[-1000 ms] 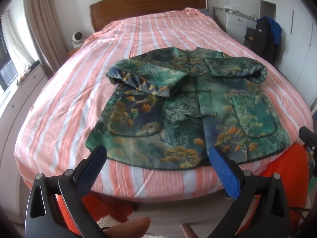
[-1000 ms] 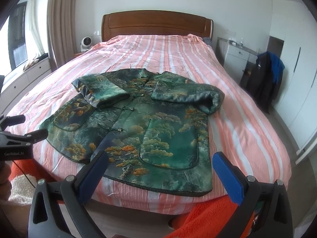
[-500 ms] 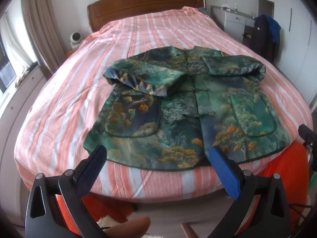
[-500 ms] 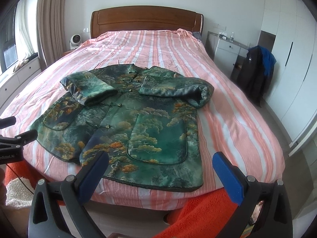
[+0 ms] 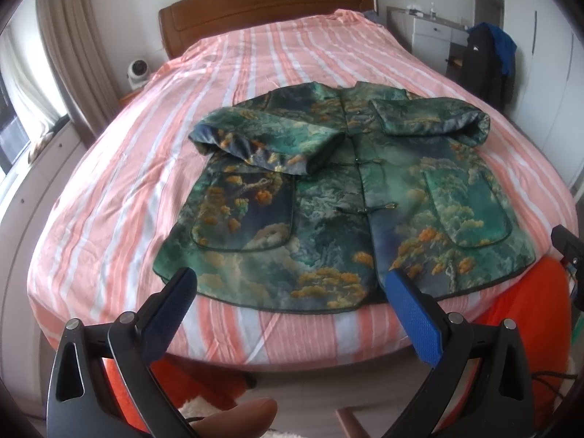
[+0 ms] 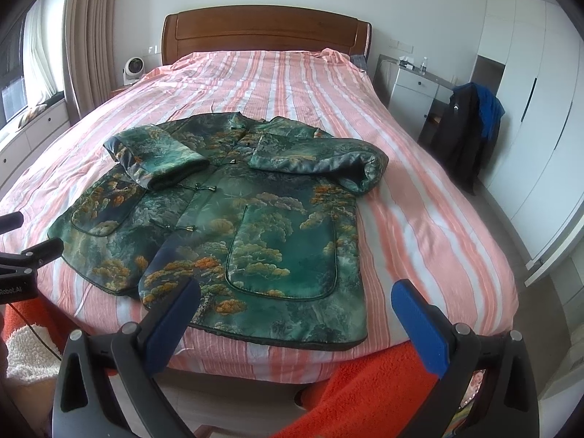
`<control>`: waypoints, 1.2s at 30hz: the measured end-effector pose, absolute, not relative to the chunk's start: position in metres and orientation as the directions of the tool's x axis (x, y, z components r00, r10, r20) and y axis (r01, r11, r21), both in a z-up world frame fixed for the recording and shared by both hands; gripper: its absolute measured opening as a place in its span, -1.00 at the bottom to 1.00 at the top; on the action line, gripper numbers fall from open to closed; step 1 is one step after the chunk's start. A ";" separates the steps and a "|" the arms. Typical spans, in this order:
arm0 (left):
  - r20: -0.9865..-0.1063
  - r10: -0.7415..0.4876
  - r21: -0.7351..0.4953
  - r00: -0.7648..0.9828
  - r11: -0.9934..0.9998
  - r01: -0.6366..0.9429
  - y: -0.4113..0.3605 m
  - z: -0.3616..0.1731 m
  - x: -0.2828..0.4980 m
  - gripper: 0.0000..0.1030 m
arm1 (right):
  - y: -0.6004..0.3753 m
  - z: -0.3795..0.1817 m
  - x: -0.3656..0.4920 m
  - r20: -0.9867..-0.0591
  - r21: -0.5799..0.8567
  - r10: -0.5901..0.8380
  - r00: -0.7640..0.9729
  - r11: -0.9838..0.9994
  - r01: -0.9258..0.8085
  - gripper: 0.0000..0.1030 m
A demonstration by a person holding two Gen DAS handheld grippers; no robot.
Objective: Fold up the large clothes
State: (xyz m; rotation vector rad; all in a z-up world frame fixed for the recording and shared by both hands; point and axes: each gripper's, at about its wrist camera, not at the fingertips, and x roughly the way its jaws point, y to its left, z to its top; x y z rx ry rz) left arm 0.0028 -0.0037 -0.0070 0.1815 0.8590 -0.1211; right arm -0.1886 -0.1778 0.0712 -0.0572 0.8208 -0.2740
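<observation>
A green patterned jacket (image 5: 339, 197) with orange and gold tree motifs lies face up on the bed, both sleeves folded in across its chest; it also shows in the right wrist view (image 6: 233, 219). My left gripper (image 5: 288, 292) is open and empty, held in the air just short of the jacket's hem near the bed's foot. My right gripper (image 6: 295, 303) is open and empty, above the hem at the jacket's right pocket. The left gripper's body shows at the left edge of the right wrist view (image 6: 22, 255).
The bed (image 5: 182, 153) has a pink and white striped cover and a wooden headboard (image 6: 266, 33). An orange blanket (image 6: 365, 390) hangs below the foot. A chair with dark clothes (image 6: 467, 135), a white dresser (image 6: 412, 87) and wardrobes stand to the right. A small fan (image 6: 132, 69) stands at the left.
Both grippers have drifted a little relative to the bed, with the jacket shifting slightly in each view. The jacket has not changed, and both stay open.
</observation>
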 end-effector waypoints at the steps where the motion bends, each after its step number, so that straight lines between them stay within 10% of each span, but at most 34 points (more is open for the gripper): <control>1: -0.761 -0.032 0.111 0.649 0.978 0.179 -0.004 -0.007 0.003 1.00 | -0.177 0.070 -0.188 -0.714 -0.156 -0.264 0.649 0.963 0.219 0.99; 36: -0.772 -0.026 0.115 0.636 0.977 0.179 -0.002 -0.010 0.001 0.99 | -0.179 0.066 -0.191 -0.715 -0.185 -0.296 0.634 0.954 0.237 0.99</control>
